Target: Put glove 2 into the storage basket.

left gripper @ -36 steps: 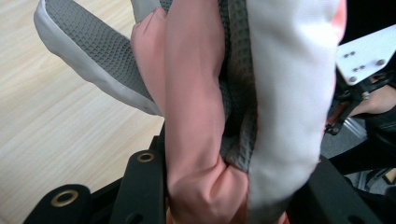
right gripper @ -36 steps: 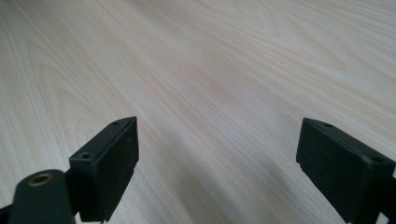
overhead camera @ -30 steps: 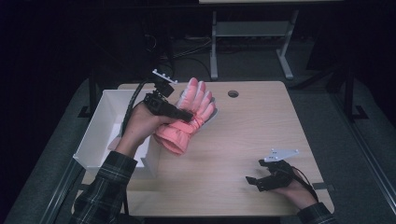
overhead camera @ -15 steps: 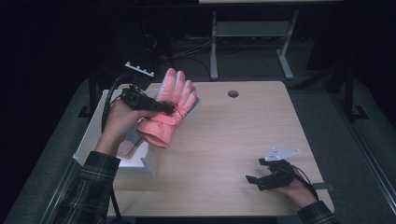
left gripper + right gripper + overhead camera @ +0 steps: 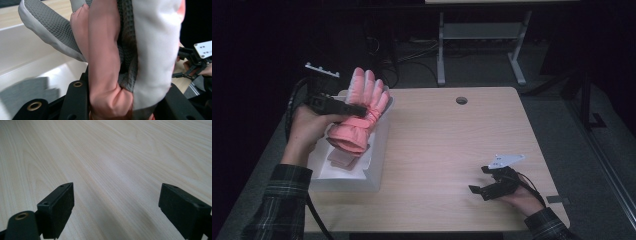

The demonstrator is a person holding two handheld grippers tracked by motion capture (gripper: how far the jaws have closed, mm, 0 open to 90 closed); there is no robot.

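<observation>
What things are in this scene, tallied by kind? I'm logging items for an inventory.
Pink glove, held in the left claw over the box: 1
White box: 1
Flat grey piece in the box: 1
Wooden table: 1
Claws, with the right claw open: 2
Total: 6

I see a light wooden table [image 5: 447,150] with a round hole [image 5: 461,100] near its far edge. A white box [image 5: 362,172] sits at its left edge, and a dark tape strip [image 5: 558,200] lies at the near right corner.
</observation>
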